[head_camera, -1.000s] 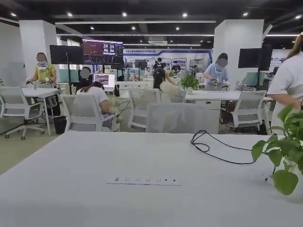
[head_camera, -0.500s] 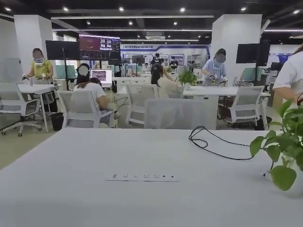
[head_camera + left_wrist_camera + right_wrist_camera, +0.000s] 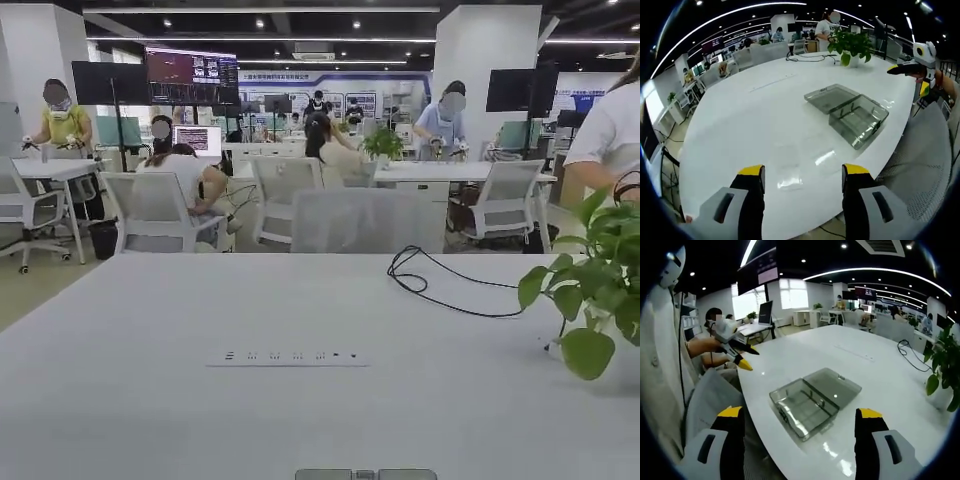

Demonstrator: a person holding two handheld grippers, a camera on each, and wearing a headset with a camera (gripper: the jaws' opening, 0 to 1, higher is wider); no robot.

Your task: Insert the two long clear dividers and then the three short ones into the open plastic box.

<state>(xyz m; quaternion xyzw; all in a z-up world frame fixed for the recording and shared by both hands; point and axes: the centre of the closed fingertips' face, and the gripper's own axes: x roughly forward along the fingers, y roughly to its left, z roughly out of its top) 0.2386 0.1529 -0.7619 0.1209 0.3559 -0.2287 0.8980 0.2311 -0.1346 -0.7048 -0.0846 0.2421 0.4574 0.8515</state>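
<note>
By my judgement the task had hardly begun; the open plastic box (image 3: 856,118) lay on the white desk (image 3: 740,120) with its lid (image 3: 832,96) folded out flat beside the tray, and no divider could be made out standing inside it; in the right gripper view the tray looked bare, just ahead of the jaws. The clear dividers (image 3: 790,167) lay flat on the desk close before the left tool (image 3: 803,174), near the box but apart from it; they were so faint against the white that I could not count them or tell long from short. The left tool was spread wide and carried nothing; the right tool (image 3: 799,415) was likewise spread and empty. All five insertions seemed left to do, the two long pieces first.
</note>
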